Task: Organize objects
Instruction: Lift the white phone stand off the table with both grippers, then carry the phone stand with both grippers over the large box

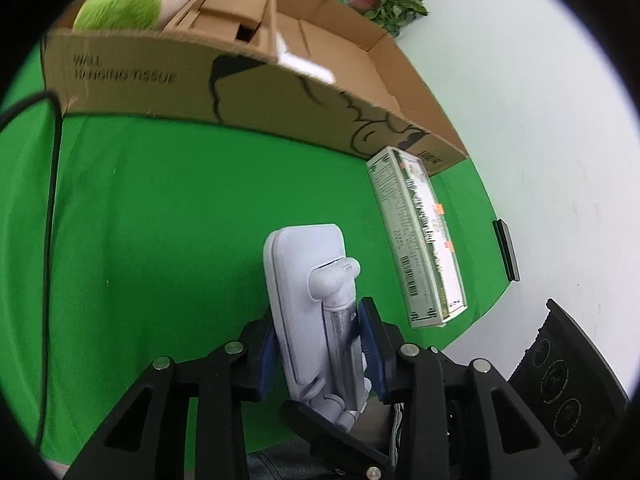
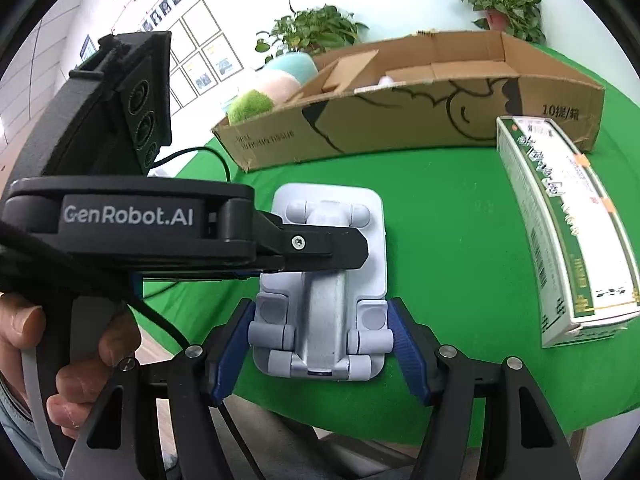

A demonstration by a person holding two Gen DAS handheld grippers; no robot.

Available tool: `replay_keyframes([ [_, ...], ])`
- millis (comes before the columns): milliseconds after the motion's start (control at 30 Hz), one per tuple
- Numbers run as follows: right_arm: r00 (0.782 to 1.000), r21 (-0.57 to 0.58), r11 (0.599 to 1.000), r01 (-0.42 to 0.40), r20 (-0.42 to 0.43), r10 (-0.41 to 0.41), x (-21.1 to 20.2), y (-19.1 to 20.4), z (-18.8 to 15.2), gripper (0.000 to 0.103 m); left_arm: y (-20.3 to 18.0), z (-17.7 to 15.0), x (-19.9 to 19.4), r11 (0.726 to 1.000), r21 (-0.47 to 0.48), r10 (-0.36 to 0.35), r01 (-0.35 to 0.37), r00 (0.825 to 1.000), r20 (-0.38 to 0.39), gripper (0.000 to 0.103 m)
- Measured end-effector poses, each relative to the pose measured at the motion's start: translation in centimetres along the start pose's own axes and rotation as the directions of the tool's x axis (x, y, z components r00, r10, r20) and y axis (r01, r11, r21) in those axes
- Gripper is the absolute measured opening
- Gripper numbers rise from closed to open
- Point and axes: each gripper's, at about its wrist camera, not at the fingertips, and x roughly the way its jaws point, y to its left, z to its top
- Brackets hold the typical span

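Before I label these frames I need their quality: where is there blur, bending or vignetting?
Left wrist view: fisheye bends the cardboard box edge into an arc, its print is soft, dark vignette fills the corners, and the white phone stand between the jaws is fairly sharp. Right wrist view: same vignette, the medicine box curves at right, and light is even without hard shadows.
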Motion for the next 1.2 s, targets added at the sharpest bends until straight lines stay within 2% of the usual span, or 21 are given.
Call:
replay_keyframes([
  [200, 0.994, -0.002, 1.000, -0.002, 0.105, 0.002, -2.2, 0.5, 1.9, 0.063, -3.4, 1.5, -2.7, 0.994, 0.113, -0.008, 0.000, 0.997, 0.075, 0.033],
  [533, 0.961, -0.054, 0.996, 0.070, 0.271, -0.053, -7.7, 1.3, 6.6, 0.063, -8.7, 6.2, -6.1, 0.964, 0.264, -0.081, 0.027, 0.977, 0.195, 0.033],
  [900, 0.920, -0.131, 0.973, 0.192, 0.368, -0.132, -10.9, 1.9, 15.7, 0.063, -13.6, 13.0, -9.5, 0.933, 0.349, -0.184, 0.084, 0.946, 0.265, 0.033],
  [1033, 0.929, -0.152, 0.969, 0.194, 0.347, -0.131, -11.0, 2.0, 19.3, 0.063, -13.1, 15.9, -10.2, 0.942, 0.322, -0.184, 0.091, 0.945, 0.270, 0.033],
  [1200, 0.952, -0.156, 0.973, 0.171, 0.281, -0.122, -9.7, 1.6, 23.7, 0.063, -11.0, 19.7, -9.2, 0.959, 0.269, -0.164, 0.095, 0.955, 0.249, 0.033],
])
